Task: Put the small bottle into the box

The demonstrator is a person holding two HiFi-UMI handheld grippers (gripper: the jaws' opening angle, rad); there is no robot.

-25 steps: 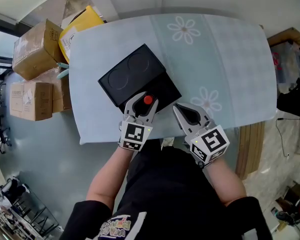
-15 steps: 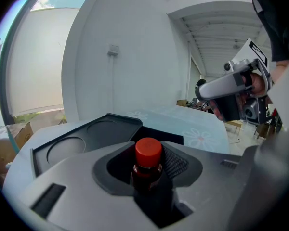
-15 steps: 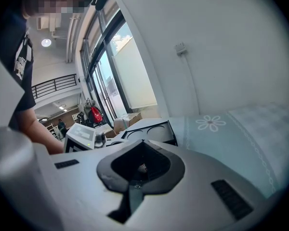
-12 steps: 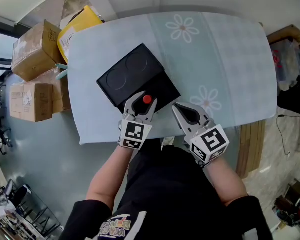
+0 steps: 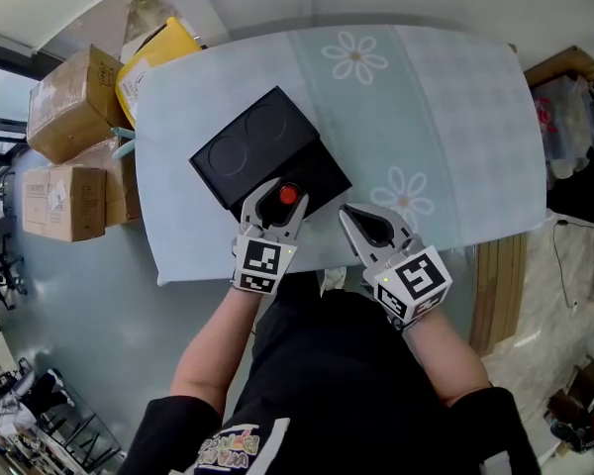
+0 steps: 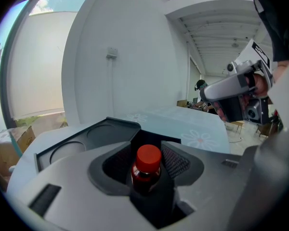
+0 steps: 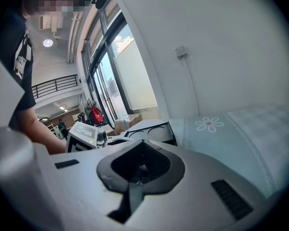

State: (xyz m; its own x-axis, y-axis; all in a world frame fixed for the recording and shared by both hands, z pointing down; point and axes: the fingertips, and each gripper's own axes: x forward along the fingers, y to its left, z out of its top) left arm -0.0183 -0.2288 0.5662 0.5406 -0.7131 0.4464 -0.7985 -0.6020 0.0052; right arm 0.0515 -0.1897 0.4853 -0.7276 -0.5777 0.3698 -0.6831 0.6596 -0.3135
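A small dark bottle with a red cap stands upright in the open black box, near its front edge. The box's lid, with two round recesses, lies opened back to the far left. My left gripper straddles the bottle; its jaws have just been opening, and a gap shows between each pad and the bottle. My right gripper rests to the right of the box, over the tablecloth, shut on nothing.
The table wears a pale blue cloth with white flowers; its front edge runs just under both grippers. Cardboard boxes and a yellow package stand on the floor at the left. Wooden furniture is at the right.
The left gripper's jaws have spread wider around the bottle, which stays standing in the box. The right gripper has not visibly moved.
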